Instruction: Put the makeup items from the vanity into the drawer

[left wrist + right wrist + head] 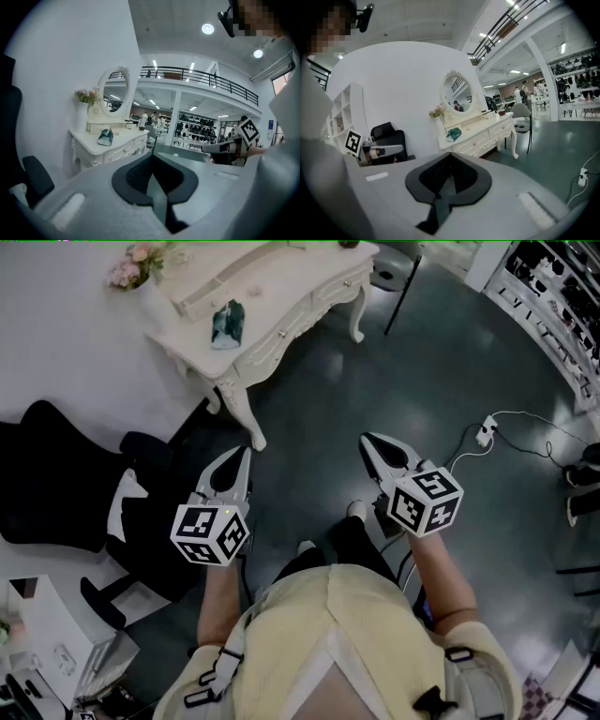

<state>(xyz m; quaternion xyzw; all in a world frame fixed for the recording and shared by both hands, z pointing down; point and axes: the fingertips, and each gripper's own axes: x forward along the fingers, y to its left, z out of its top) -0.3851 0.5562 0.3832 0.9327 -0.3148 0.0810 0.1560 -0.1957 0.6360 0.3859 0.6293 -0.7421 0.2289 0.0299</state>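
Note:
A white vanity [281,282] stands a few steps ahead at the wall, its front drawers [339,284] pushed in. On its top lies a teal makeup pouch [228,322], also seen in the left gripper view [105,137] and the right gripper view [453,135]. My left gripper [247,452] and right gripper [365,439] hover side by side over the dark floor, well short of the vanity. Both are shut with nothing between the jaws [152,158] [450,160]. Smaller items on the vanity top are too small to tell.
An oval mirror [457,97] and pink flowers [131,265] stand at the vanity's back. A black office chair [66,479] is at the left, a grey chair [392,268] beyond the vanity's right end. A white power strip with cable [485,432] lies on the floor.

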